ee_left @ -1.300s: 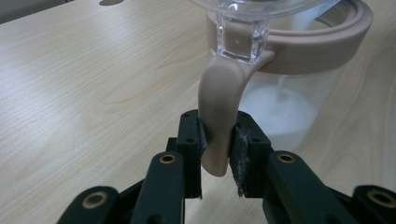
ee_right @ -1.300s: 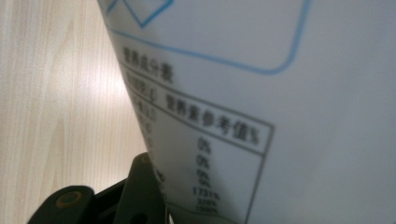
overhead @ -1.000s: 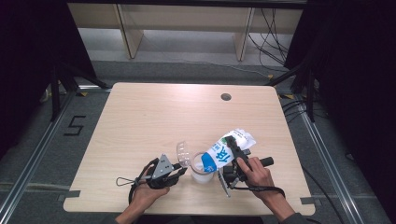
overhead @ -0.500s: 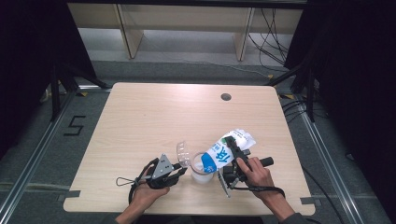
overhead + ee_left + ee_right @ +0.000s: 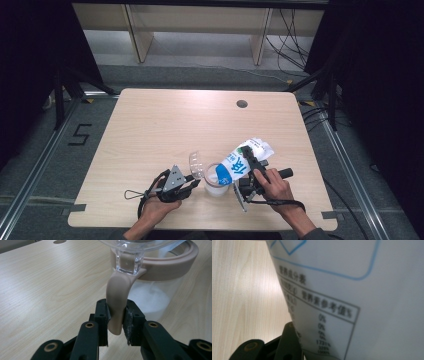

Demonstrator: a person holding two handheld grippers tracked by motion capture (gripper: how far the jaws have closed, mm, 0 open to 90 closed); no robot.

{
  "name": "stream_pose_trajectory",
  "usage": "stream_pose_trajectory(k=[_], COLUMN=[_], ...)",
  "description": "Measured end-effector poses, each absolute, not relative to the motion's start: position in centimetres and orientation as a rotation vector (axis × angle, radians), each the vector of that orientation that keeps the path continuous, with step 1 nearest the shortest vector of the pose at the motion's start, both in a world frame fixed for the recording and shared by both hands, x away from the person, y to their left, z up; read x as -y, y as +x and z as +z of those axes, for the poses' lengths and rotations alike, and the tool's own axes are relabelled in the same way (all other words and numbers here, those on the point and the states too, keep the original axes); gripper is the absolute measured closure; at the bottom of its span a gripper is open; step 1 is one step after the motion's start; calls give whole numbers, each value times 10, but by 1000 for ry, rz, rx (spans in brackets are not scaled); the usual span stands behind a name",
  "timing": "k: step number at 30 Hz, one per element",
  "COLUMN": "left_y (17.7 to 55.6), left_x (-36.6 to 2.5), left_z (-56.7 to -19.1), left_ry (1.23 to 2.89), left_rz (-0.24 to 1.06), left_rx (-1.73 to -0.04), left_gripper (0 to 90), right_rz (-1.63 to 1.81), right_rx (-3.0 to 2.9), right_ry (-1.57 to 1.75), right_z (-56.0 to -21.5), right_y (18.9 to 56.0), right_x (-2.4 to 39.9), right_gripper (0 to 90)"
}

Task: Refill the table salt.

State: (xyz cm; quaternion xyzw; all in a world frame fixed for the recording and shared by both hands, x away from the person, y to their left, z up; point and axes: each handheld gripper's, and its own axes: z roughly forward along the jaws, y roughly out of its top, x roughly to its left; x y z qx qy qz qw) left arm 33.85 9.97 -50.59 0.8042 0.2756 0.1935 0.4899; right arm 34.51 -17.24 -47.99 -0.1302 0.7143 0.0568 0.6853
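The table (image 5: pixel 150 130) is a pale wooden top, bare apart from the work at its near edge and a small round cable hole (image 5: pixel 242 104) toward the far side.

The bag (image 5: pixel 243 159), white with blue print, is the largest item in use. It is held tilted, with its lower end over the jar mouth and its upper end raised toward the far right. This slope probably lets the white granules run down into the jar. The right gripper (image 5: pixel 248 165) is clamped on the bag; in the right gripper view the printed side of the bag (image 5: pixel 352 297) lies directly against one black jaw.

The jar (image 5: pixel 216 181) stands upright on the table, near the front edge, between the two hands. It is clear, with a beige rim (image 5: pixel 172 262), and white granules (image 5: pixel 150 298) lie inside. Its clear lid (image 5: pixel 196 163) is swung open and stands up on the left, which leaves the mouth free.

The left gripper (image 5: pixel 116 318) is closed on the beige handle tab (image 5: pixel 116 302) that hangs from the rim. Both pads press on it. This grip appears intended to steady the jar during pouring.
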Motion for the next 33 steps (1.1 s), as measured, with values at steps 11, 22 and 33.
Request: stream_pose_trajectory(k=[11, 22, 33], left_y=[338, 338, 338], left_x=[-100, -100, -100], left_z=[-506, -506, -506], left_ry=[1949, 1947, 1948], left_rz=[470, 469, 466], left_rx=[-671, -671, -670], left_gripper=[743, 741, 738], right_rz=[121, 102, 106], right_rx=[-1591, -1602, -1590], right_ry=[-311, -307, -329], right_z=[-479, -478, -478], right_y=[346, 345, 345], right_x=[172, 172, 171], right_gripper=[657, 661, 666])
